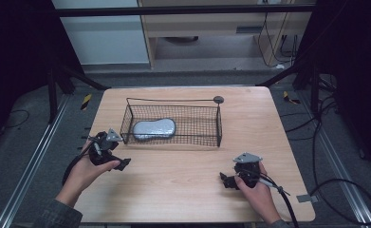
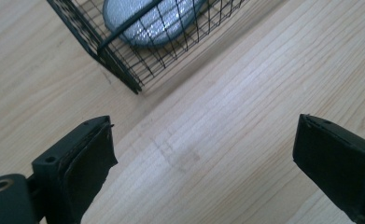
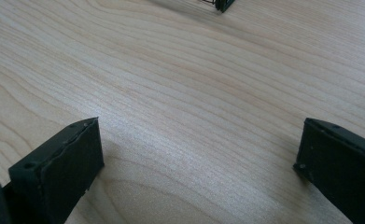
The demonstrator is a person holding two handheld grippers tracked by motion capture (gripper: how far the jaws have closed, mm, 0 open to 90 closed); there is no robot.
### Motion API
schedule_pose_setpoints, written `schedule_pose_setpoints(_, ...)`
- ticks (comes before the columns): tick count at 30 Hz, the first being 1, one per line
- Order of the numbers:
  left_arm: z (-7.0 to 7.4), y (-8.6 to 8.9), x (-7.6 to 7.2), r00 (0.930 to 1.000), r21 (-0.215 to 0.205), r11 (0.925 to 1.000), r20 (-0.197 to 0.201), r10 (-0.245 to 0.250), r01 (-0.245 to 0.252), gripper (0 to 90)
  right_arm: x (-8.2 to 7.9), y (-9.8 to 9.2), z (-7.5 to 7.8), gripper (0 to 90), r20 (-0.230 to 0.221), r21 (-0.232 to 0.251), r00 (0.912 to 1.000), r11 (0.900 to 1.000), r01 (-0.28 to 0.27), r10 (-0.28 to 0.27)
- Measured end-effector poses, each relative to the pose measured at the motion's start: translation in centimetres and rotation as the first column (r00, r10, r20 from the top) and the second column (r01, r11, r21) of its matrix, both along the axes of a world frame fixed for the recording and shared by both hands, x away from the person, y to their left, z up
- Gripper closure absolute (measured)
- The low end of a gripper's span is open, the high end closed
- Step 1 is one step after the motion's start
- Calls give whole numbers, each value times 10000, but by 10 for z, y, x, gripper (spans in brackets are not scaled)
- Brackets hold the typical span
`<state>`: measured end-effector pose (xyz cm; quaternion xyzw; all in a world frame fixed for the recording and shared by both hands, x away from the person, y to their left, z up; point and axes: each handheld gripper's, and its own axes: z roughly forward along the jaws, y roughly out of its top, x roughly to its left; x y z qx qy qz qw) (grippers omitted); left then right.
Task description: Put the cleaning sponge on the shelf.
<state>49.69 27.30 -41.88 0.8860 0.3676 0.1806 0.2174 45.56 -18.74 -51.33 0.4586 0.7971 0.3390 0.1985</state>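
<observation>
Wooden table (image 1: 183, 180) holds a wire basket (image 1: 173, 124) containing a silvery pouch (image 1: 153, 128); left gripper (image 1: 121, 165) and right gripper (image 1: 225, 180) rest apart, both spread wide, grasping nothing.

Looks like a lab or test cell, not a home. Light wood table (image 1: 183, 190) set on grey floor between metal floor rails (image 1: 31, 166). Black frame struts (image 1: 78, 76) and dark curtains at both sides. Loose cables (image 1: 344, 185) on the floor, hazard-striped tape (image 1: 86, 100) markers, plain cabinet (image 1: 221, 28) behind with dangling wires.
</observation>
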Motion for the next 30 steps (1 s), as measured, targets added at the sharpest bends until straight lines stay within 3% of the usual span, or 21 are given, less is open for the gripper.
schedule_pose_setpoints(9, -26, 17, -5, 9983, -485, 9971, -116, 574, -579, 51, 0, 0, 0, 7, 0, -1, 10000, 10000, -2, 2)
schedule_pose_setpoints(14, -45, 30, -6, 9935, -1028, 9884, -295, 1096, -1121, 51, 0, 0, 0, 7, -3, 4, 10000, 10000, 3, -3)
schedule_pose_setpoints(26, -63, 49, -1, 9842, -1230, 9765, -262, 1750, -1769, 46, 0, 0, 0, 6, -1, 6, 10000, 10000, -3, 3)
schedule_pose_setpoints(30, -66, 51, 1, 9841, -1294, 9756, -235, 1759, -1774, 44, 0, 0, 0, 6, 1, -3, 10000, 10000, -18, 18)
